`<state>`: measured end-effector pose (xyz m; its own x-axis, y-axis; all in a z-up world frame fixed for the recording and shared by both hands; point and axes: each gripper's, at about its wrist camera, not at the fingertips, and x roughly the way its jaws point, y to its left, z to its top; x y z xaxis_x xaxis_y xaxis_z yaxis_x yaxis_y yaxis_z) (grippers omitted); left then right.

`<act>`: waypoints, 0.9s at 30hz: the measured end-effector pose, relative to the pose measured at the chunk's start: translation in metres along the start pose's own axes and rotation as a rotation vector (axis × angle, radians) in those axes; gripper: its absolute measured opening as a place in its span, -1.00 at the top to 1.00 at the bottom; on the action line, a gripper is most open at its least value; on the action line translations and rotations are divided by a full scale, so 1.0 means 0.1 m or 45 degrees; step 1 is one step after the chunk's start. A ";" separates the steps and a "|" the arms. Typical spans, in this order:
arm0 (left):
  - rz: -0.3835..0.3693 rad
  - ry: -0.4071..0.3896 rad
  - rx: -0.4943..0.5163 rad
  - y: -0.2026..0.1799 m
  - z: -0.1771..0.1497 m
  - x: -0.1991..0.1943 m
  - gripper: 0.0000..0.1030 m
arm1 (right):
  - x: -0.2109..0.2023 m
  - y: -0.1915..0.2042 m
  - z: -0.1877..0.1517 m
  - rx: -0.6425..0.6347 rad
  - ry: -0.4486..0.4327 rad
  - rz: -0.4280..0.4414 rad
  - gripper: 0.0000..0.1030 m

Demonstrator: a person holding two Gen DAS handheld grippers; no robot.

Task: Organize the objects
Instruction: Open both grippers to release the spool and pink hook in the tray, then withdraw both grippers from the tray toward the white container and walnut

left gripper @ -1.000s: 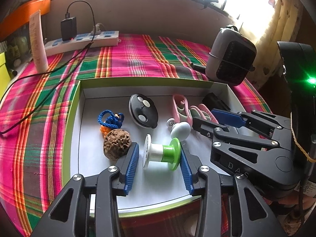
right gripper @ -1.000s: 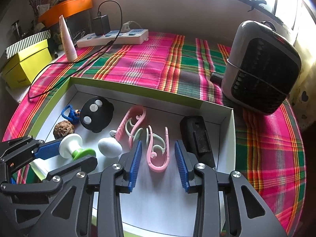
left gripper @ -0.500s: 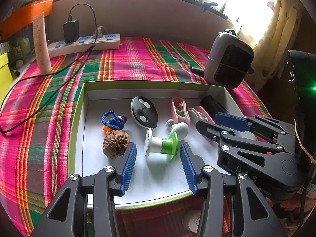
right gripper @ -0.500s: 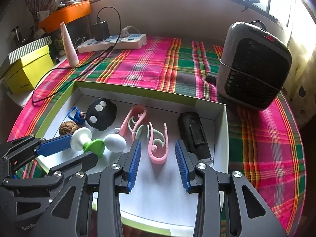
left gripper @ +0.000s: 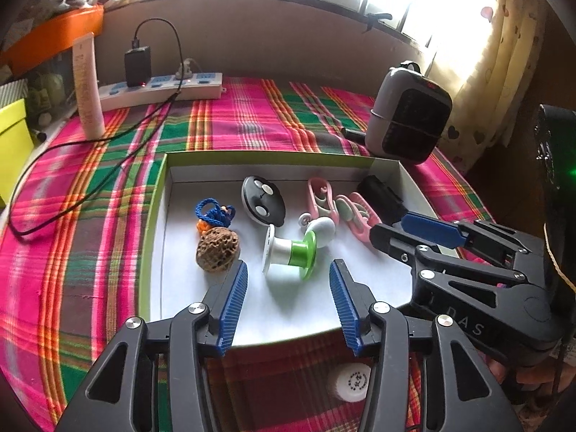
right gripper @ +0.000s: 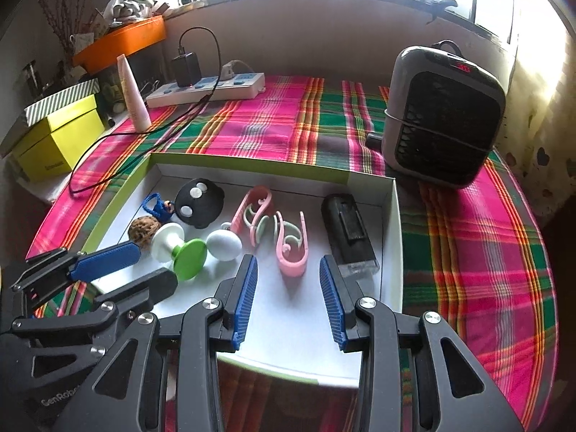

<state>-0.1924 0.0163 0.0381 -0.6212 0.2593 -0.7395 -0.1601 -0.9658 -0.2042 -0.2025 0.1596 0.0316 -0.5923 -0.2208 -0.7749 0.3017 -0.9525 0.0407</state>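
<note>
The left gripper [left gripper: 288, 288] stands open over the near part of the box [left gripper: 158, 194], nothing between its blue pads. The spool [left gripper: 289, 252], white and green, lies on its side just beyond the gap between the fingertips, apart from both. The walnut [left gripper: 217, 248] sits just past the left fingertip, beside the blue cord [left gripper: 214, 212].

The right gripper [right gripper: 288, 288] is also parted and holds nothing. The pink clip [right gripper: 293, 248] lies just ahead of its gap, and the black case [right gripper: 349, 234] lies near its right fingertip, along the box's right wall.

Only the left view shows a white cap [left gripper: 351, 381] on the plaid cloth [left gripper: 252, 118] below the box's near edge. Only the right view shows the whole yellow box [right gripper: 54, 140] at the far left, and the full length of the black case.

Beyond the spool rest the white egg [left gripper: 322, 228], touching the spool's green end, and the black disc [left gripper: 262, 201]. The heater [right gripper: 442, 115] stands outside the box at the far right; the power strip [right gripper: 208, 90] lies by the wall.
</note>
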 end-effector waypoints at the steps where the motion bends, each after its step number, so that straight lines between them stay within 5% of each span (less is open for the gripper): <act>1: -0.002 -0.001 -0.002 0.00 -0.01 -0.01 0.10 | -0.02 0.00 -0.01 0.005 -0.004 0.002 0.27; 27: 0.053 -0.083 0.017 -0.07 -0.33 -0.47 0.09 | -0.51 0.02 -0.40 0.057 -0.127 -0.031 0.27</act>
<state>-0.1371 0.0109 0.0529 -0.6761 0.2185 -0.7037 -0.1433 -0.9758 -0.1653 -0.1413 0.1771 0.0461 -0.6714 -0.2149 -0.7092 0.2538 -0.9658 0.0523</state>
